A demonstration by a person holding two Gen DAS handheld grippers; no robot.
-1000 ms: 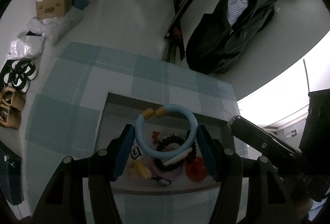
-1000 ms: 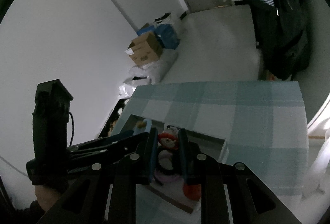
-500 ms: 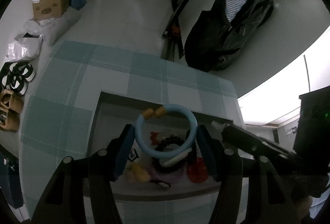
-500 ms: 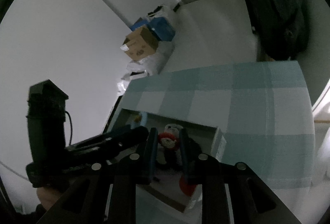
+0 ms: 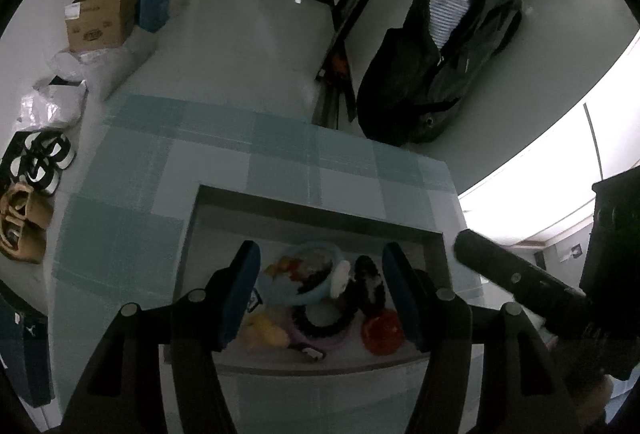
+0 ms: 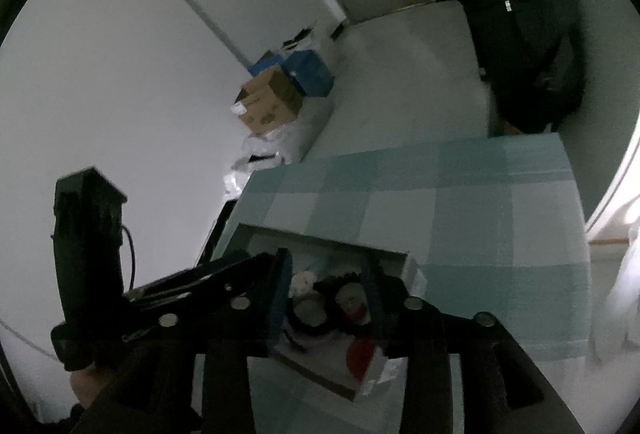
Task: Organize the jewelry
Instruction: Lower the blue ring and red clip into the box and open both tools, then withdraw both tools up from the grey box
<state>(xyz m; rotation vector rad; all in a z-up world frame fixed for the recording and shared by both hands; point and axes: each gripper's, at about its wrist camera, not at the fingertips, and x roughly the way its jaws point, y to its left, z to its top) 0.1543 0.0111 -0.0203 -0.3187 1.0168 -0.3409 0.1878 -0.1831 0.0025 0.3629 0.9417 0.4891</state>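
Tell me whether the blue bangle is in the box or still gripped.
In the box: the blue bangle lies on the other jewelry, and the left gripper fingers stand open, apart from it.

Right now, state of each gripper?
Left gripper: open, holding nothing; the blue bangle lies in the tray.
Right gripper: open, empty, above the tray.

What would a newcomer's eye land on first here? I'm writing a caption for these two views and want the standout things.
The open box on the checked teal tablecloth draws the eye, its jumble of jewelry topped by a light blue bangle and an orange-red piece at the near right corner. Both the left gripper and the right gripper hang open above it. Behind, a black jacket hangs over a striped shirt.
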